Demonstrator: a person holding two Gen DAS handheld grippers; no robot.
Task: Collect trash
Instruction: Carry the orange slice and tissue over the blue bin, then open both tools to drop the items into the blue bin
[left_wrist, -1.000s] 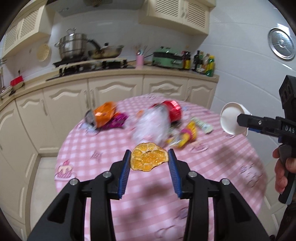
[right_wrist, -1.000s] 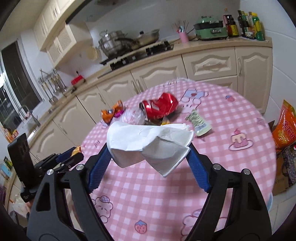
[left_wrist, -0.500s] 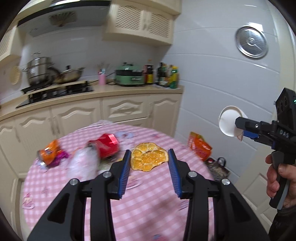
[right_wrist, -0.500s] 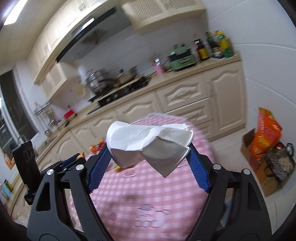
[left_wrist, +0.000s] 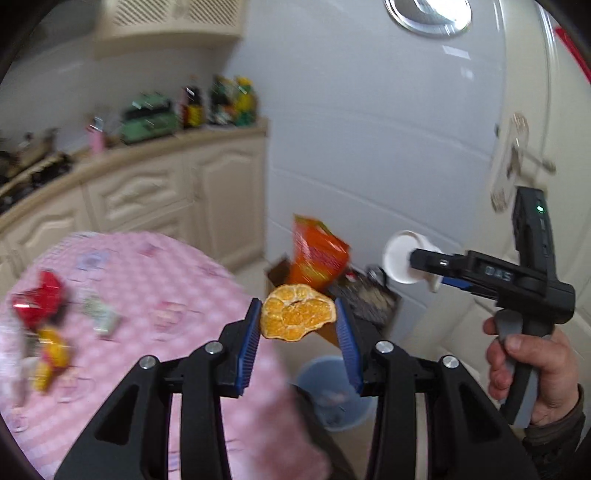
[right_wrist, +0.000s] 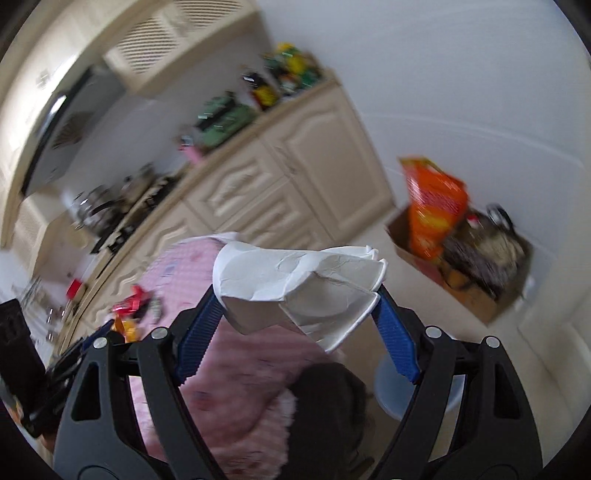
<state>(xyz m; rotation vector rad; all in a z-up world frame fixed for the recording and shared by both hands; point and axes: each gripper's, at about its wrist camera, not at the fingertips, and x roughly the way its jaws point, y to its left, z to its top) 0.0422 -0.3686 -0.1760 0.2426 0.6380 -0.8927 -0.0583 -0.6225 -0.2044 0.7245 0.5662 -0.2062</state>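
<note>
My left gripper (left_wrist: 297, 323) is shut on an orange peel (left_wrist: 297, 316) and holds it in the air past the edge of the pink round table (left_wrist: 147, 280). My right gripper (right_wrist: 299, 299) is shut on a crushed white paper cup (right_wrist: 295, 280); the cup also shows in the left wrist view (left_wrist: 400, 256), held out at the right. A blue trash bin stands on the floor below both grippers (left_wrist: 332, 391), partly hidden by the right gripper's finger in the right wrist view (right_wrist: 421, 395). A crushed red can (left_wrist: 38, 301) and yellow wrappers (left_wrist: 51, 354) lie on the table.
A cardboard box (right_wrist: 476, 273) with an orange bag (right_wrist: 432, 206) stands on the floor by the white wall. Cream kitchen cabinets (left_wrist: 155, 192) with bottles on the counter run behind the table. A dark shape (right_wrist: 325, 406) lies beside the table edge.
Both grippers have swung right, away from the table and toward the wall and floor, each still holding its item. The blue bin has come into view below.
</note>
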